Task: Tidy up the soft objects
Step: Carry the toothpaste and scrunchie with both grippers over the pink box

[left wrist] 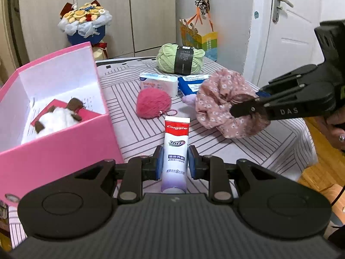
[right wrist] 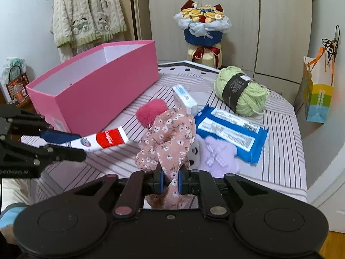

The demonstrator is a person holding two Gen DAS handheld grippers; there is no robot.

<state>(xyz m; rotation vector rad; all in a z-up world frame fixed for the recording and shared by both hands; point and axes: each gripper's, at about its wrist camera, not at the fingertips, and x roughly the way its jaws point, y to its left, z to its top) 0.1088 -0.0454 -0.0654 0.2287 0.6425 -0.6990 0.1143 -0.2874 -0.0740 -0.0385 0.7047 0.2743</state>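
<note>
- Pink floral fabric, a gathered scrunchie-like piece (right wrist: 168, 133), is pinched between the closed pads of the right gripper (right wrist: 170, 182); in the right wrist view it fills the centre, bunched above the jaws and held off the table.
- White toothpaste tube (left wrist: 175, 157) with a red top band stands clamped between the closed pads of the left gripper (left wrist: 175, 161), at lower centre of the left wrist view.
- Pink box (left wrist: 64, 142) sits at the left of the left wrist view, open-topped, with a white and brown plush toy (left wrist: 58, 116) already inside.
- Striped tablecloth (left wrist: 138, 133) holds what is not yet sorted: a red fluffy pompom (left wrist: 153, 103) at centre, a green yarn ball (left wrist: 180, 58) above it, a white tissue pack (left wrist: 159, 84), a blue wipes pack (right wrist: 231, 129) and a lilac plush (right wrist: 215, 155) in the right wrist view.
- Judged step: carrying the floral fabric to the box.
- To do it well: keep the grip firm until the fabric is over the open top and clear of the near wall, then release so trailing folds fall inside.
- Both grippers are close together, so they should approach the box one at a time.
</note>
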